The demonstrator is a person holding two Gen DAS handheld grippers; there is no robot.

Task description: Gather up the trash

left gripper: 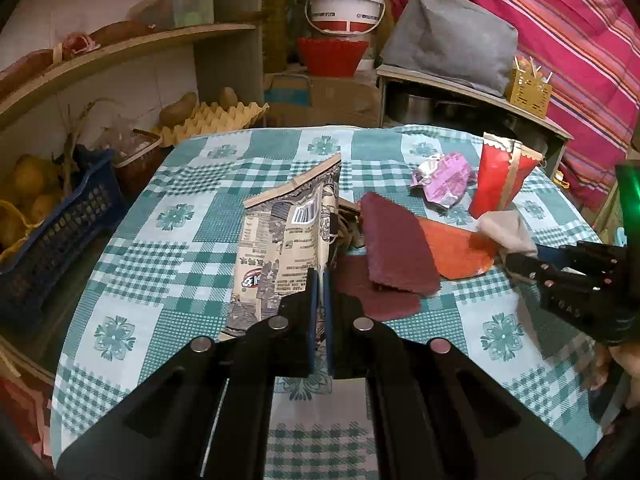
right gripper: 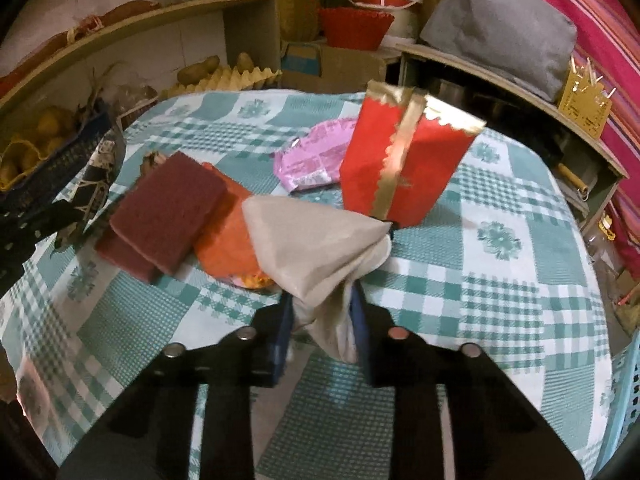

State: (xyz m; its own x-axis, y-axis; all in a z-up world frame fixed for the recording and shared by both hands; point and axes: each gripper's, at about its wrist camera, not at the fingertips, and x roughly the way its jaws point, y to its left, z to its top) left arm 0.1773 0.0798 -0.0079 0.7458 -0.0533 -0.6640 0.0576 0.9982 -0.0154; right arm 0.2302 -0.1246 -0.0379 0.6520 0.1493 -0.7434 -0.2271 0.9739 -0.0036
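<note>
My left gripper (left gripper: 319,276) is shut on a beige printed snack bag (left gripper: 280,248), holding it upright above the checked tablecloth (left gripper: 168,216). My right gripper (right gripper: 322,304) is shut on a crumpled beige tissue (right gripper: 316,244); it also shows at the right of the left wrist view (left gripper: 516,264) with the tissue (left gripper: 506,228). A red and gold bag (right gripper: 396,164) stands upright behind the tissue (left gripper: 500,176). A crumpled pink wrapper (right gripper: 312,156) lies beside it (left gripper: 444,176). An orange wrapper (right gripper: 224,240) lies flat under the tissue (left gripper: 456,252).
Two maroon scouring pads (right gripper: 168,212) lie stacked at the table's middle (left gripper: 396,248). A blue crate of potatoes (left gripper: 52,224) stands left of the table. Shelves, egg trays (left gripper: 216,120), a white bucket (left gripper: 344,8), a red basket and a grey bag stand behind.
</note>
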